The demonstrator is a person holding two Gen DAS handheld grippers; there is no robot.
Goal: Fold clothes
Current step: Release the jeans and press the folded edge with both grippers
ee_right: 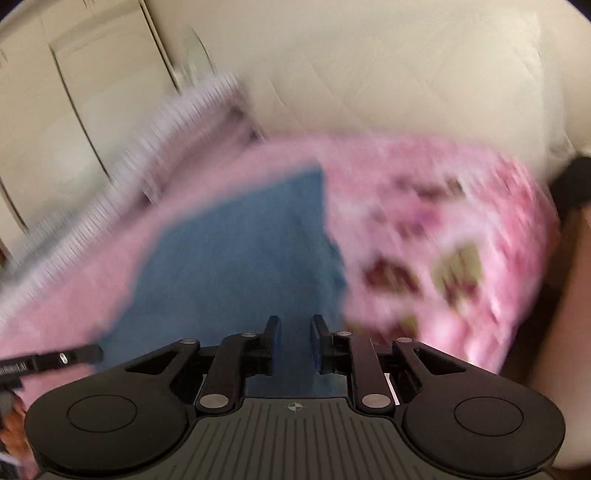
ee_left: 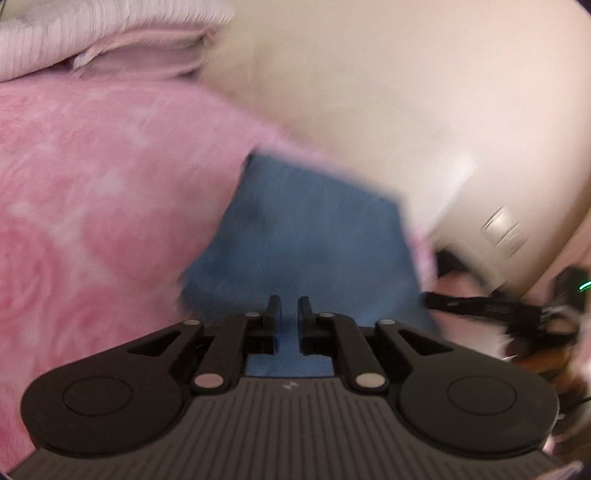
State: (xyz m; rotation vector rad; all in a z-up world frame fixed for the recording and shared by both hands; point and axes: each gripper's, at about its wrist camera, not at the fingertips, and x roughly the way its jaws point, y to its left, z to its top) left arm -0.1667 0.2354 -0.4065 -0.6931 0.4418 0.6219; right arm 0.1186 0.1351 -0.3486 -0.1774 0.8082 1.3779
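Note:
A blue cloth (ee_left: 306, 236) stretches forward from my left gripper (ee_left: 289, 306), whose jaws stand close together with the cloth's near edge between them. It lies over a fluffy pink blanket (ee_left: 92, 203). In the right wrist view the same blue cloth (ee_right: 236, 251) runs out from my right gripper (ee_right: 295, 325), which is shut on its near edge with a slightly wider gap. The other gripper shows as a black bar at each view's edge: the right gripper (ee_left: 480, 308) and the left gripper (ee_right: 55, 360). Both views are motion-blurred.
The pink blanket (ee_right: 424, 221) has a flowered pattern on its right side. A striped pale pillow (ee_left: 55, 33) lies at the bed's far end, the same pillow (ee_right: 166, 122) at left. A cream padded headboard (ee_left: 406, 92) and cupboard doors (ee_right: 74, 92) stand behind.

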